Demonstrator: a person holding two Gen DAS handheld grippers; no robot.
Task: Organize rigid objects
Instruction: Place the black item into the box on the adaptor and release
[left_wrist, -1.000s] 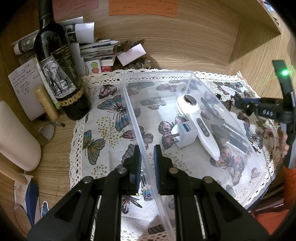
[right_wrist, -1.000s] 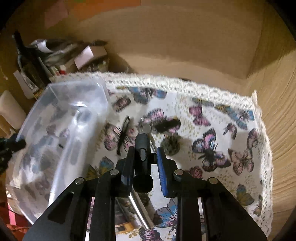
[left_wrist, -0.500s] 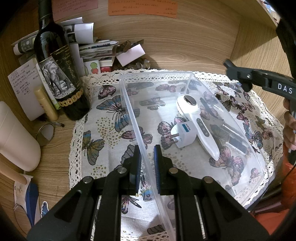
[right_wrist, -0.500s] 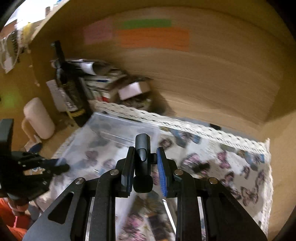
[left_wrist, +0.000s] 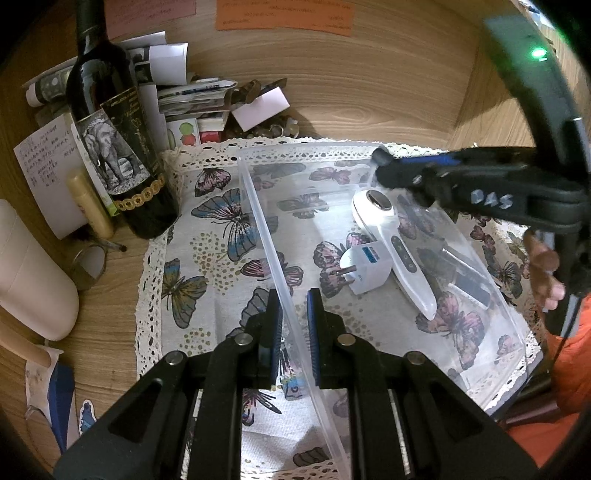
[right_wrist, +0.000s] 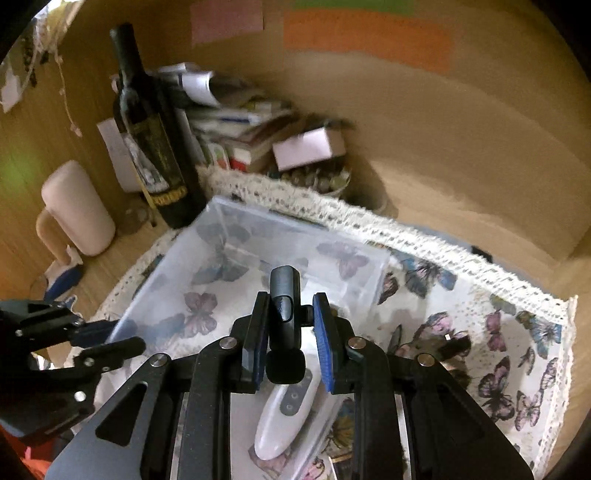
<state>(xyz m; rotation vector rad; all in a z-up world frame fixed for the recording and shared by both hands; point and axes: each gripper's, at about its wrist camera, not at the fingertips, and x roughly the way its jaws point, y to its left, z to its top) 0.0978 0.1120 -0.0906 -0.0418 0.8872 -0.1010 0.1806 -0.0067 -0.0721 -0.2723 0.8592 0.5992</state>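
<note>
A clear plastic bin (left_wrist: 258, 206) stands on the butterfly cloth (left_wrist: 207, 258). In it lie a white handheld device (left_wrist: 399, 254), a white plug adapter (left_wrist: 365, 267) and dark flat items (left_wrist: 458, 273). My left gripper (left_wrist: 294, 321) is shut on the bin's near left wall. My right gripper (right_wrist: 289, 338) is shut on a dark slim object (right_wrist: 284, 314) and holds it above the bin (right_wrist: 280, 240), over the white device (right_wrist: 288, 417). The right gripper also shows in the left wrist view (left_wrist: 384, 166) above the bin's far right corner.
A wine bottle (left_wrist: 118, 155) stands left of the cloth beside a cream cylinder (left_wrist: 33, 273), a lip-balm tube (left_wrist: 90, 206) and a pile of papers and boxes (left_wrist: 207, 103). Wooden walls close the back and right. A dark item (right_wrist: 443, 345) lies on the cloth right of the bin.
My right gripper has lifted the dark slim object off the cloth and carried it left, over the bin. The left gripper has stayed clamped on the bin wall.
</note>
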